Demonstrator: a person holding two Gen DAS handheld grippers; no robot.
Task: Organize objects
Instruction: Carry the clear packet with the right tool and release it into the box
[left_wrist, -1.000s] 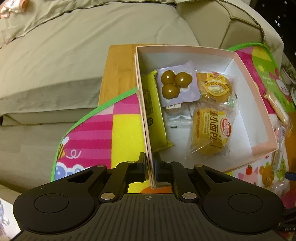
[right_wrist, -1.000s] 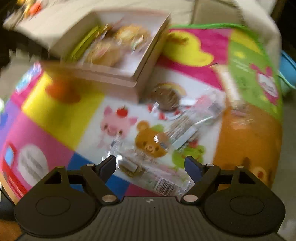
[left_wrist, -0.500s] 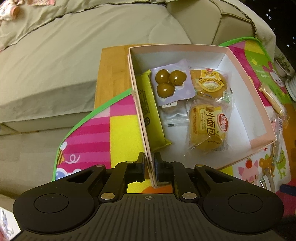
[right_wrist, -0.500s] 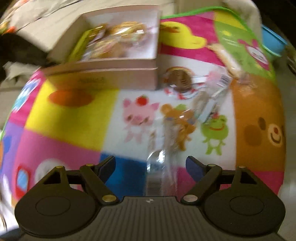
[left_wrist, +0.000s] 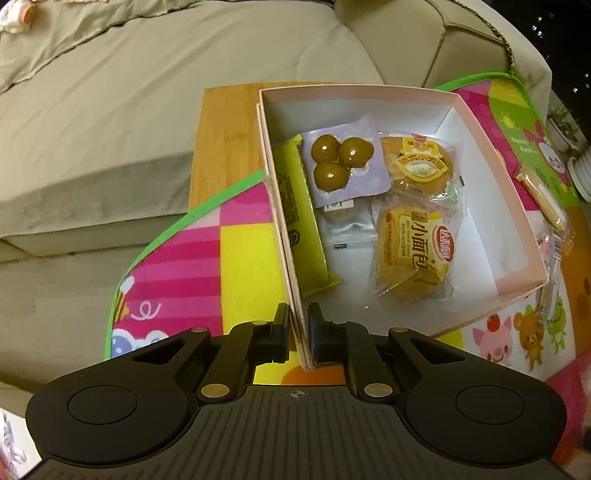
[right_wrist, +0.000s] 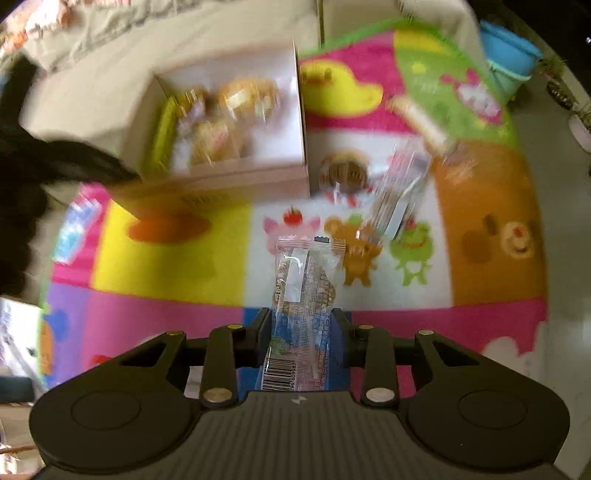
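A pink box (left_wrist: 491, 147) stands on a colourful cartoon mat (left_wrist: 240, 258). It holds a yellow packet (left_wrist: 299, 206), a purple pack of three brown balls (left_wrist: 341, 162) and two wrapped buns (left_wrist: 413, 254). My left gripper (left_wrist: 297, 334) is shut on the box's near left wall. My right gripper (right_wrist: 301, 332) is shut on a clear-wrapped snack bar (right_wrist: 306, 284), held above the mat in front of the box (right_wrist: 236, 173). More wrapped snacks (right_wrist: 399, 192) lie on the mat right of the box.
A beige sofa (left_wrist: 129, 92) runs behind the mat. A wooden board (left_wrist: 221, 129) lies under the box's far left. A long biscuit pack (left_wrist: 541, 195) lies on the mat to the box's right. A blue tub (right_wrist: 509, 59) stands at the far right.
My right gripper has closed on the snack bar and lifted it off the mat, swinging towards the box. My left gripper keeps its hold on the box wall.
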